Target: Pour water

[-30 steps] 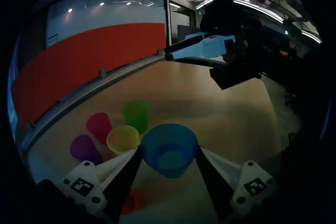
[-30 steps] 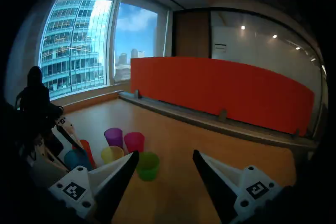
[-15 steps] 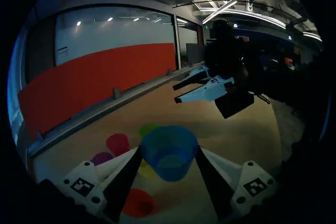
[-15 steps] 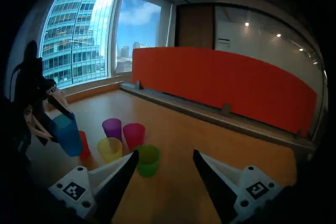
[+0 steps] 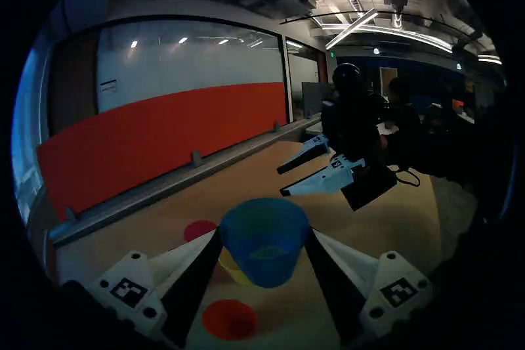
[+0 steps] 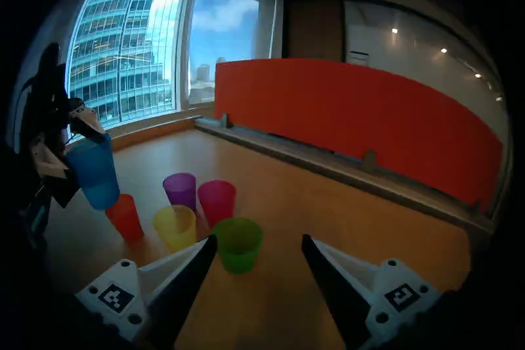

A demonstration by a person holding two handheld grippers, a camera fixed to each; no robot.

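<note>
Wooden table (image 6: 341, 218) beside a long orange partition (image 6: 367, 120), with tall windows (image 6: 131, 54) at the upper left of the right gripper view

Blue cup (image 5: 264, 261): lower centre of the left gripper view, mouth up, pinched on both sides between the fingers of the left gripper (image 5: 264, 235); contents too dim to tell. In the right gripper view the same cup (image 6: 93, 173) is at the left edge, held clear of the table, just above the red cup (image 6: 125, 217)

Standing on the table, clustered at lower left centre: red cup, yellow cup (image 6: 175, 226), purple cup (image 6: 180, 190), pink cup (image 6: 216, 200), green cup (image 6: 237, 243)

Right gripper (image 6: 258, 240): fingers spread, nothing between them; the green cup stands just past its left fingertip
</note>
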